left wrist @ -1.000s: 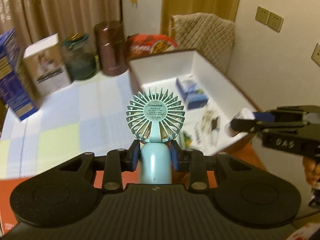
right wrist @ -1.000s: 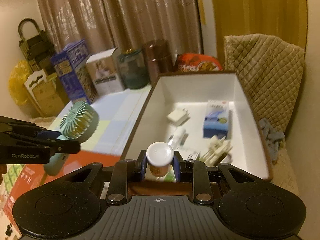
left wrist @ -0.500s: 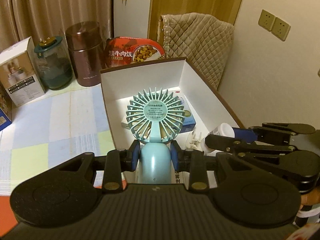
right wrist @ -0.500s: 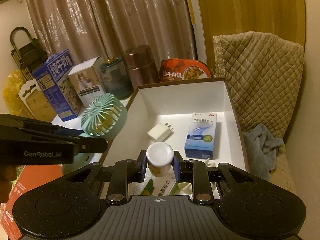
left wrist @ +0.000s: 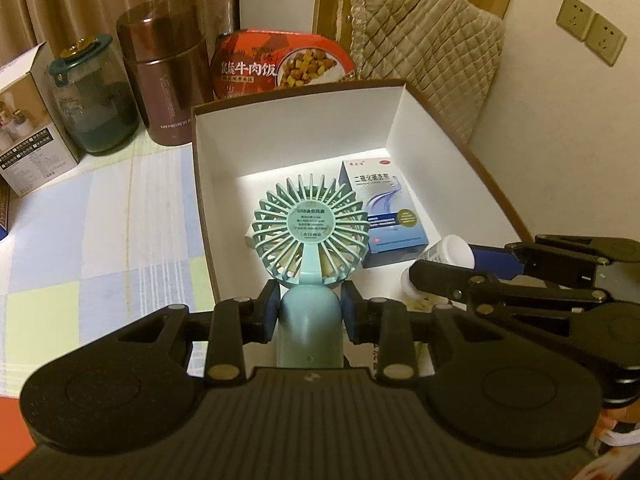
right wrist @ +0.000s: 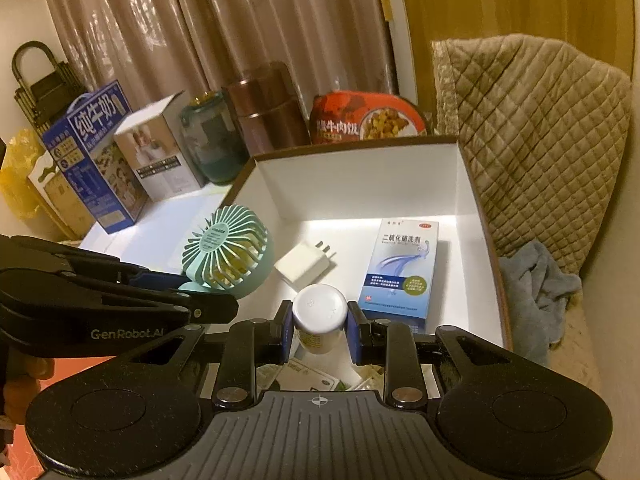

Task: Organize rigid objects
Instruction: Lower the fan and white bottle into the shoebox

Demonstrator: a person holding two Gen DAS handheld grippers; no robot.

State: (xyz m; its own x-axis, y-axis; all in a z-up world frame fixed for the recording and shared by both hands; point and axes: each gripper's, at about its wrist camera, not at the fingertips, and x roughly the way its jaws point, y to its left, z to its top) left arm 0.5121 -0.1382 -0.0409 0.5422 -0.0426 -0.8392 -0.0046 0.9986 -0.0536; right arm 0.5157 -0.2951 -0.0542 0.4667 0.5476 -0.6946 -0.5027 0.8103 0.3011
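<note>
Checked tablecloth (left wrist: 100,216) at frame left borders your white open cardboard box (left wrist: 296,128). Your left gripper (left wrist: 309,314) clamps the rigid, top-heavy mint plastic handheld fan (left wrist: 310,236) by its handle. Your right gripper (right wrist: 318,330) pinches the light, slippery white-capped plastic bottle (right wrist: 319,312) below its cap.

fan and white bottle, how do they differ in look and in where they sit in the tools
The fan is pale teal with a round slatted head; the bottle is a plain cylinder with a white cap. The fan is clamped by its handle in the left tool, its head standing clear beyond the tips; the bottle is pinched just under its cap in the right tool. Both are held over the open white box, not yet set down.
</note>
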